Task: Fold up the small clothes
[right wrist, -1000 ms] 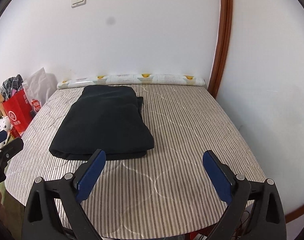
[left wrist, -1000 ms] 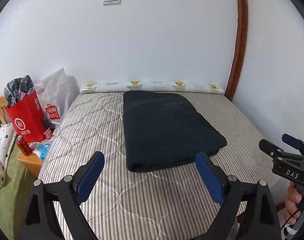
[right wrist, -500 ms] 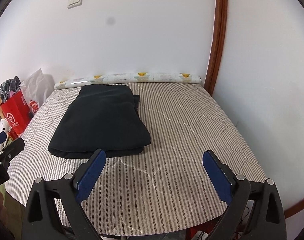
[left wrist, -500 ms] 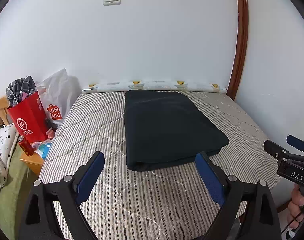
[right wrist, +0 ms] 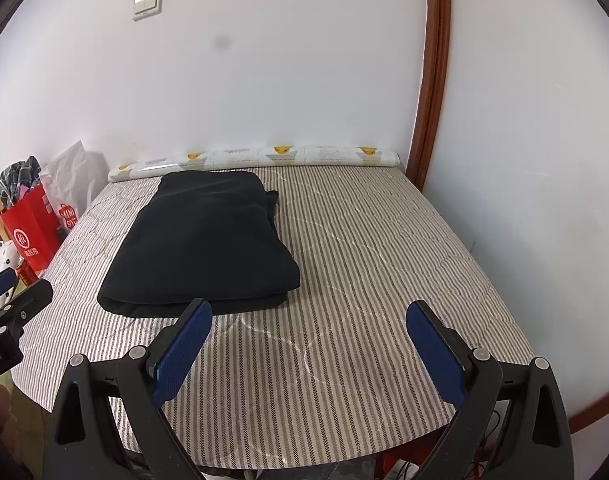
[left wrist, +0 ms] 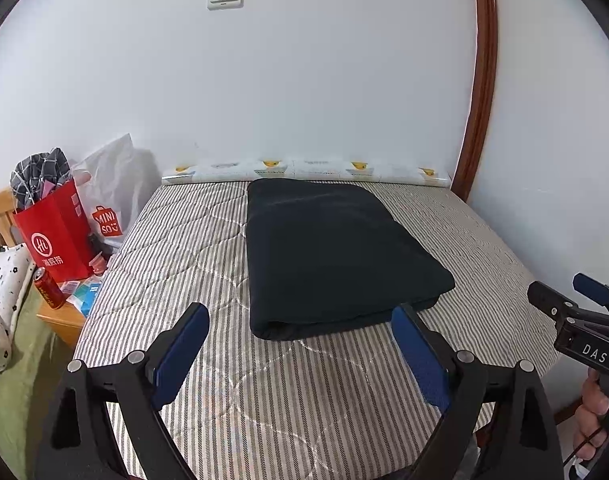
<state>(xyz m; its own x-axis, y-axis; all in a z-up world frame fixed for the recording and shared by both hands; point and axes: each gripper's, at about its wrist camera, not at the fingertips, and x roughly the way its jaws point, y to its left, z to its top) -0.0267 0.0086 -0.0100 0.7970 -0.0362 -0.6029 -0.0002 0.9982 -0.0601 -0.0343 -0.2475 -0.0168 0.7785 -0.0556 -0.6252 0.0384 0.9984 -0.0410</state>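
Folded dark garment (left wrist: 336, 256) lies on the striped mattress (left wrist: 208, 360), toward twelve o'clock of the left gripper (left wrist: 300, 344); the right gripper (right wrist: 310, 344) hovers alongside, both sets of fingers spread wide, empty.

The folded garment (left wrist: 336, 256) lies on the mattress (left wrist: 232, 392), left of its middle, reaching back nearly to the roll (left wrist: 304, 168) along the far edge. Bags (left wrist: 56, 232) and a can (left wrist: 48, 288) stand beyond the mattress's left edge.
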